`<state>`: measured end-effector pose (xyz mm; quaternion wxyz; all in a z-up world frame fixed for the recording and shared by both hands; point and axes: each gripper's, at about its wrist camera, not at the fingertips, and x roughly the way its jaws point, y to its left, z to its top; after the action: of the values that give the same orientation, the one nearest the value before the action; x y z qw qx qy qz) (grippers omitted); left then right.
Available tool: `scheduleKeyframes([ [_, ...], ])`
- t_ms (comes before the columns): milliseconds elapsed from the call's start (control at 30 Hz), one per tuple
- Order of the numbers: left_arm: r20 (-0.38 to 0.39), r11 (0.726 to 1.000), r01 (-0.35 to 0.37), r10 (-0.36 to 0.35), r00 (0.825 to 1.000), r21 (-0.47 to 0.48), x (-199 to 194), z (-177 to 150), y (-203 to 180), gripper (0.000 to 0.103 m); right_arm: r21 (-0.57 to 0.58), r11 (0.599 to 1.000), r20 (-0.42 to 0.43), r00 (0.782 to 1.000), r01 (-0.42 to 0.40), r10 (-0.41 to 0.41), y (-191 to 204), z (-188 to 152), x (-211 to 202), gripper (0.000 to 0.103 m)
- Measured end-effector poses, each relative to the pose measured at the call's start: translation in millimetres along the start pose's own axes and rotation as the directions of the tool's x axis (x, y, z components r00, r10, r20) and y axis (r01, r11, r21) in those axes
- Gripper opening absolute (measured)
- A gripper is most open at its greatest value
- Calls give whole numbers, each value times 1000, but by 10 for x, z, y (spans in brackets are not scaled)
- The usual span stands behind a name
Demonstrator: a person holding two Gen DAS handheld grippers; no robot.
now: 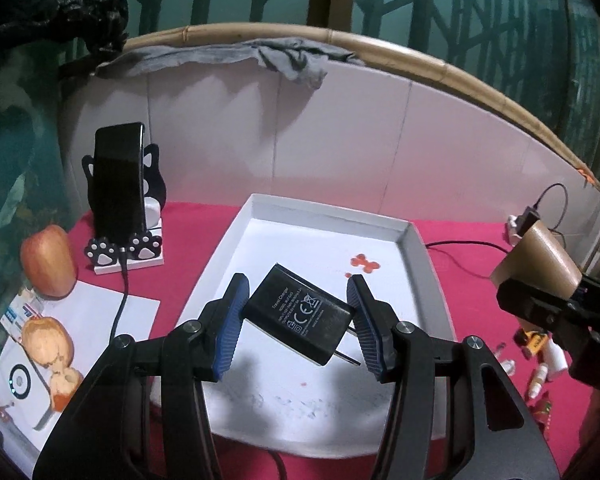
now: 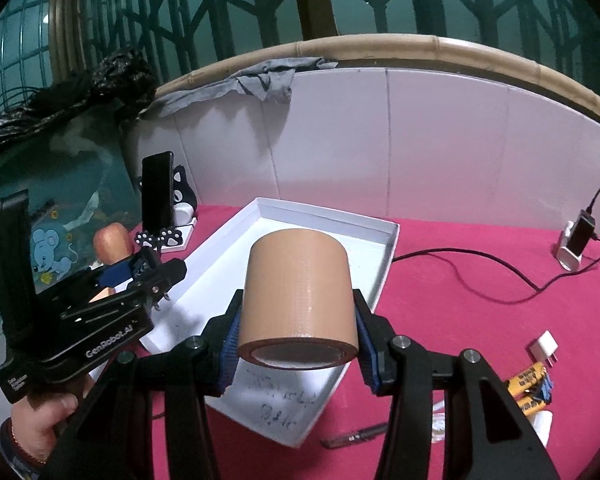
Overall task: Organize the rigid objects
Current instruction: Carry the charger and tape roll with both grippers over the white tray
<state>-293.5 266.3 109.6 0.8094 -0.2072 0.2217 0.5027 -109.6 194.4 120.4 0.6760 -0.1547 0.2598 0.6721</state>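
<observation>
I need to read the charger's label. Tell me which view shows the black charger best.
The left wrist view: the black charger sits clamped in the left claw, label and prongs facing the camera. In the right wrist view the charger itself is hidden behind the left claw's body; only its prongs may peek out.

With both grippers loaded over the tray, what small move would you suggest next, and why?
Probably lower the left gripper and set the charger down in the white tray: it hangs clamped above bare tray floor, while the right gripper holds the tape roll.
</observation>
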Motion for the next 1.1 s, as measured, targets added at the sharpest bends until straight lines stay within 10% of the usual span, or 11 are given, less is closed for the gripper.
scheduleKeyframes([
  [967,-248,994,-103,92,964,-30,1261,216,272,51,-59,991,-189,974,117,-126,82,-100,1246,49],
  [1067,-254,994,-96,77,964,-61,1258,216,307,59,-63,992,-175,977,112,-121,110,-88,1221,50],
  [1100,-251,993,-99,80,965,-66,1239,217,309,78,-64,992,-174,978,108,-117,123,-85,1211,59],
])
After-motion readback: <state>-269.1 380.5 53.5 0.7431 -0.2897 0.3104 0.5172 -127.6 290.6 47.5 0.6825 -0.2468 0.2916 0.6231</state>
